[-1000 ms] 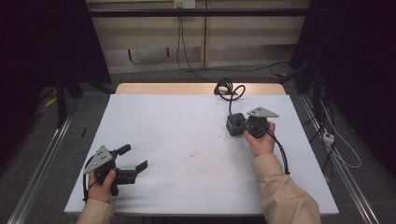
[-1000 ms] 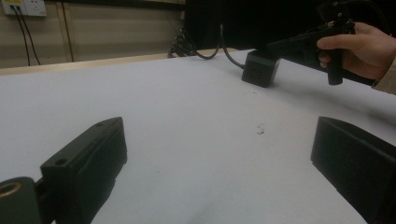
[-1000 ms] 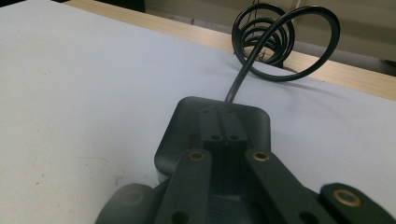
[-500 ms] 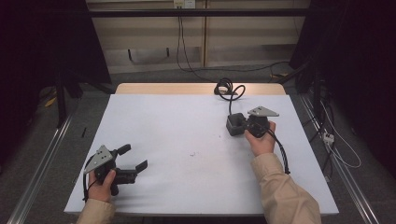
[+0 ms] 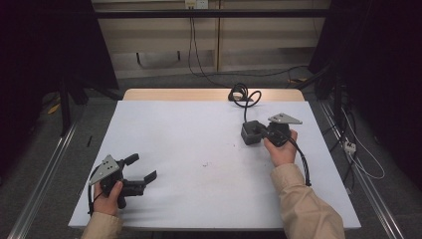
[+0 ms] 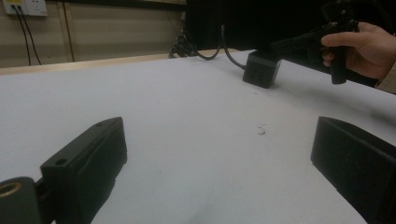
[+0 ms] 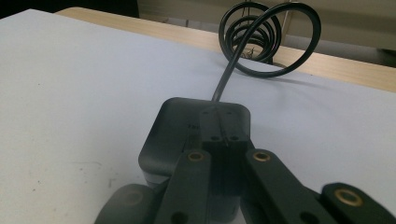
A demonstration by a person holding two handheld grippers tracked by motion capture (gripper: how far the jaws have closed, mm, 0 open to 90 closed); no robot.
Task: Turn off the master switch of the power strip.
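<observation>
Right gripper (image 5: 263,133) jaws closed, tips resting over black power adapter (image 5: 251,132) at counter's (image 5: 199,129) far right. Coiled cable (image 5: 242,94) trails from adapter toward far edge. Left gripper (image 5: 142,169) open, empty, near left corner.

Risks: closed jaws hold nothing, so push slides adapter; stiff coil tugs it askew.

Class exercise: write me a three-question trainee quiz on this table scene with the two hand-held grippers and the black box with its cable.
1. True or false: the left gripper has its jaws spread apart.
2. What does the right gripper rest against?
3. Where does the coiled cable lie: A, at the table's far edge; B, beside the left hand?

Key: 1 true. 2 the black box, jaws shut above it. 3 A.
</observation>
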